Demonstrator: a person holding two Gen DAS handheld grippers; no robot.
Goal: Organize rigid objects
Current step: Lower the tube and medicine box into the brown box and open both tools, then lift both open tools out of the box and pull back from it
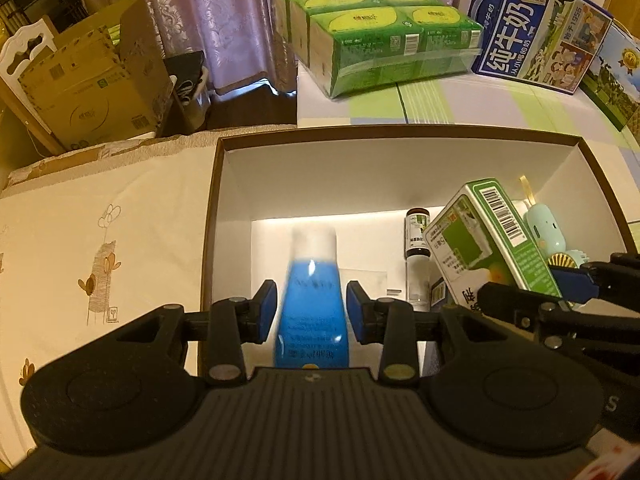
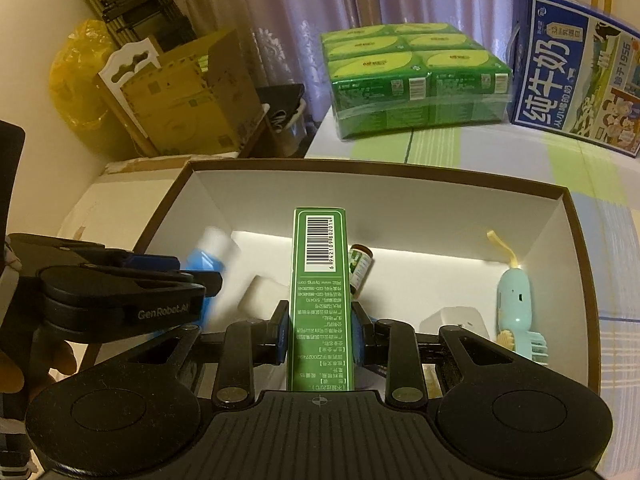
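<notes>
Your left claw (image 1: 311, 312) stands spread, its blue pads on either side of the blue bottle (image 1: 311, 300) with a gap on each side; the bottle is blurred, white cap pointing away from you, inside the left part of the open box (image 1: 224, 148). Your right claw (image 2: 320, 334) is clamped on the green carton (image 2: 320, 280), pads pressed against its two broad faces, barcode end pointing away, held over the middle of the same box.

The box has a brown rim and white inner walls. On its floor, from the right wrist view, lie a small brown vial (image 2: 360, 266) just behind the carton, a white block (image 2: 262, 294) to the left near the bottle, a white squarish thing (image 2: 456, 320) to the right, and a pale teal handheld fan (image 2: 516, 304) with a yellow loop against the right wall.

Beyond the box, on the striped table (image 2: 460, 148), sit a shrink-wrapped green pack (image 2: 416, 76) and a blue milk case (image 2: 568, 68).
</notes>
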